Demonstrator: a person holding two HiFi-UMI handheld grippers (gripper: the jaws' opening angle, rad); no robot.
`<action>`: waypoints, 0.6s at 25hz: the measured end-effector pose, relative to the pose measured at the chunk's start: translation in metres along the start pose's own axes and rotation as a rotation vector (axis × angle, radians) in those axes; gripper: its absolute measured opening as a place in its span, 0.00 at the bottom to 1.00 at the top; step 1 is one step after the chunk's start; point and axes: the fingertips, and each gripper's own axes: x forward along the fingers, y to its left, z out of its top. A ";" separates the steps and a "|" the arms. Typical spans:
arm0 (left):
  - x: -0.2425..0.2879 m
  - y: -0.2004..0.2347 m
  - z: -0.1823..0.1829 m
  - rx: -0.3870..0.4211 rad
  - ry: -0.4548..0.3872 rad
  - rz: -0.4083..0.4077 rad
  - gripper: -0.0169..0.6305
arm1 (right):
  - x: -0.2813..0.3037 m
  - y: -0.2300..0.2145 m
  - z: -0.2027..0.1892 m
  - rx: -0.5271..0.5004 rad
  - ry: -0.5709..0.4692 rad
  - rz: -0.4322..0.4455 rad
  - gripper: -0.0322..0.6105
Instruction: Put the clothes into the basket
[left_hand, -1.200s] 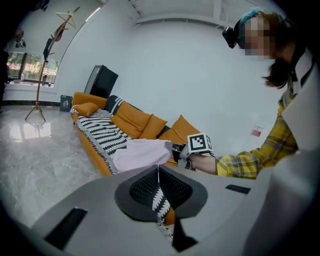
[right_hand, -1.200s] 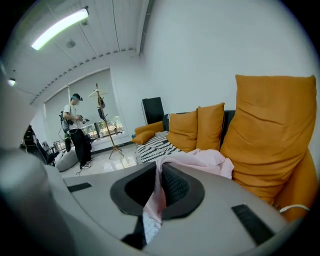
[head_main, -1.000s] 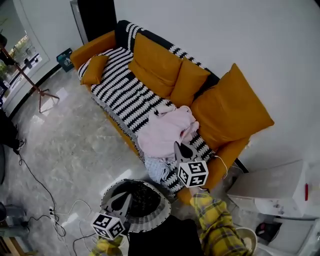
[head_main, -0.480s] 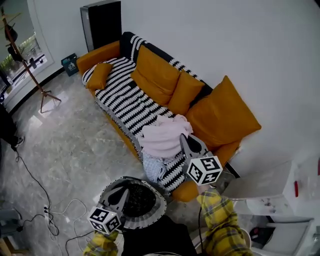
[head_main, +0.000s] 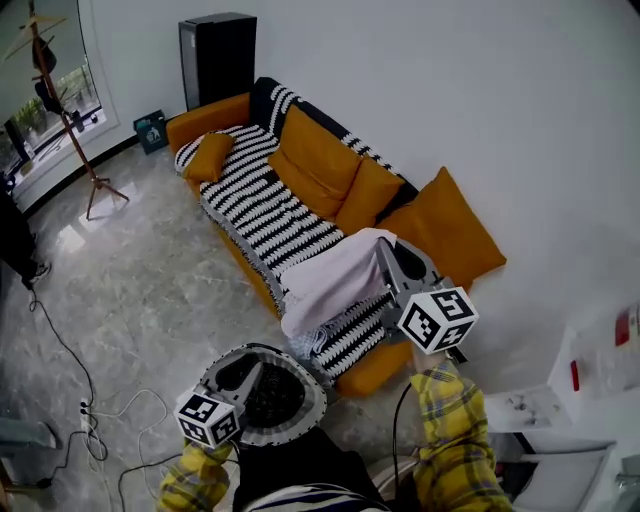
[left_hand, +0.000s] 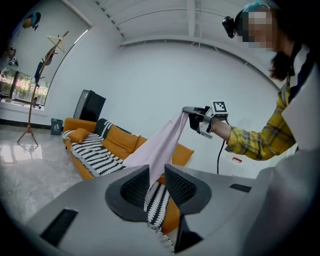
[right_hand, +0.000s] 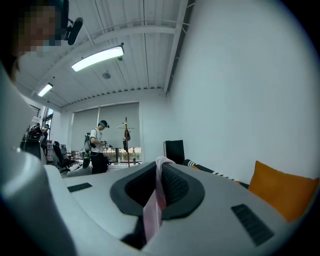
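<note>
My right gripper (head_main: 386, 246) (right_hand: 159, 168) is shut on a pink garment (head_main: 335, 282) (right_hand: 153, 209). It holds the garment up over the orange sofa (head_main: 375, 370), and the cloth hangs stretched down toward the sofa's front edge. A bluish garment (head_main: 305, 347) lies at that edge on the striped blanket (head_main: 265, 215). The black basket (head_main: 310, 404) with a striped rim stands on the floor in front. My left gripper (head_main: 248, 370) (left_hand: 157, 172) hovers over the basket, its jaws opening with nothing between them. The pink garment (left_hand: 162, 145) shows beyond the gap.
Orange cushions (head_main: 440, 235) line the sofa back. A coat stand (head_main: 62, 110) and a black cabinet (head_main: 218, 50) stand at the far wall. Cables (head_main: 75, 400) trail over the floor at left. A white table (head_main: 590, 390) is at right. Another person (right_hand: 97, 145) stands far off.
The right gripper has risen with the pink garment, pulling it off the heap into a hanging sheet. The left gripper has lifted a little over the basket.
</note>
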 end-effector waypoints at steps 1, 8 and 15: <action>0.000 -0.003 0.003 0.008 -0.001 -0.008 0.17 | -0.003 0.004 0.010 -0.002 -0.008 0.011 0.11; 0.013 -0.018 0.020 0.079 0.002 -0.078 0.30 | -0.027 0.035 0.073 -0.001 -0.064 0.094 0.11; 0.038 -0.037 0.044 0.175 -0.031 -0.132 0.44 | -0.061 0.061 0.120 0.026 -0.099 0.174 0.11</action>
